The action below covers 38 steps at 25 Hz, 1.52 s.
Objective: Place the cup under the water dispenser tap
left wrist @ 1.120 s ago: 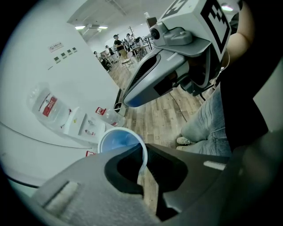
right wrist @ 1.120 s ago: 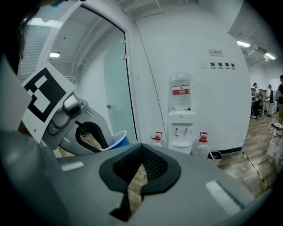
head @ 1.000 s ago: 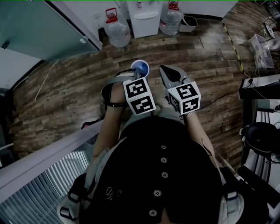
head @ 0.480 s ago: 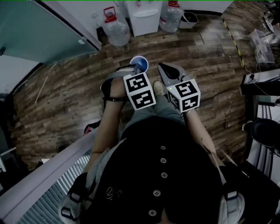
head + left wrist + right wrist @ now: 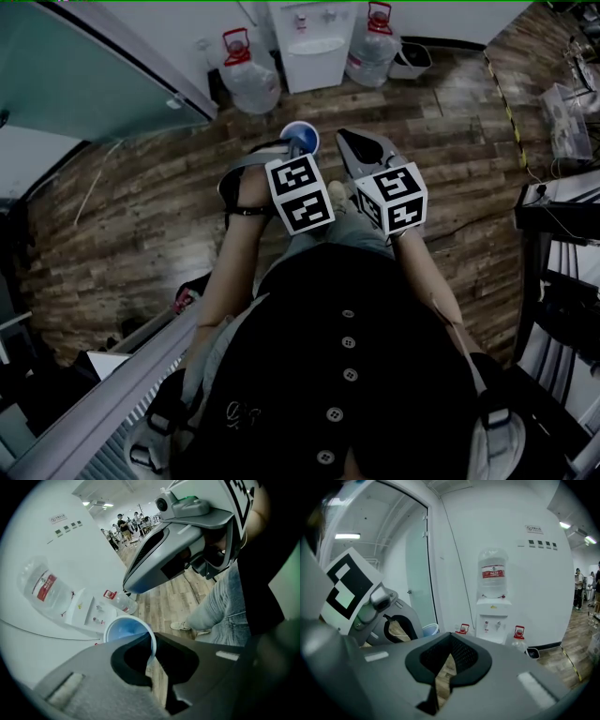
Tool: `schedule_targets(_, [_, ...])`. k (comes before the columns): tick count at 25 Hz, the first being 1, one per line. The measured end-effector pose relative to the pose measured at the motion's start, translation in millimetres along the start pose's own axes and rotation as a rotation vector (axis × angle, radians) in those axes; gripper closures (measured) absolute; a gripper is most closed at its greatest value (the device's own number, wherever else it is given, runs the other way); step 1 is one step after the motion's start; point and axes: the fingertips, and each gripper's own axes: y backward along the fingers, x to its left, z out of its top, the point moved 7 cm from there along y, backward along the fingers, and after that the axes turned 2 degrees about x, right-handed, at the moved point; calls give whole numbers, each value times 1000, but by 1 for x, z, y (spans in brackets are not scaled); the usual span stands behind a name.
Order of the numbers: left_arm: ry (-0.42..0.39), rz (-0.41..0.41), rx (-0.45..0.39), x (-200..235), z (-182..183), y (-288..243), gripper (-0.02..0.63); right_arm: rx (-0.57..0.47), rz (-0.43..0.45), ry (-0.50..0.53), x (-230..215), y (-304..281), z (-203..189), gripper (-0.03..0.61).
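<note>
Blue cup (image 5: 300, 139) rim pinched by left gripper (image 5: 153, 654); right gripper (image 5: 349, 145) clenched empty; wood floor (image 5: 427, 112) stretches to dispenser (image 5: 315, 52).

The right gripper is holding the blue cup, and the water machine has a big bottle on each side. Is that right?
No. The left gripper holds the blue cup by its rim, as the left gripper view shows. The water machine does have a big bottle on each side.

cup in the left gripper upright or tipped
Upright: the head view looks down into the open mouth of the cup, and the left gripper is shut on its rim.
</note>
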Motion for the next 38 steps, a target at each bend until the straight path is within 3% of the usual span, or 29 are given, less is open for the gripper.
schedule_targets(9, [40, 47, -8, 91, 38, -16, 601, -11, 62, 49, -75, -49, 48, 578])
schedule_targets(16, [60, 63, 10, 135, 61, -33, 601, -7, 108, 75, -118, -72, 63, 578])
schedule_targets(23, [97, 35, 25, 153, 67, -49, 601, -4, 126, 28, -140, -88, 65, 578])
schedule_targets(30, [88, 12, 49, 152, 67, -61, 601, 23, 139, 2, -139, -94, 49, 578])
schedule_targets(38, [80, -29, 60, 182, 63, -81, 601, 59, 115, -54, -165, -122, 50, 578])
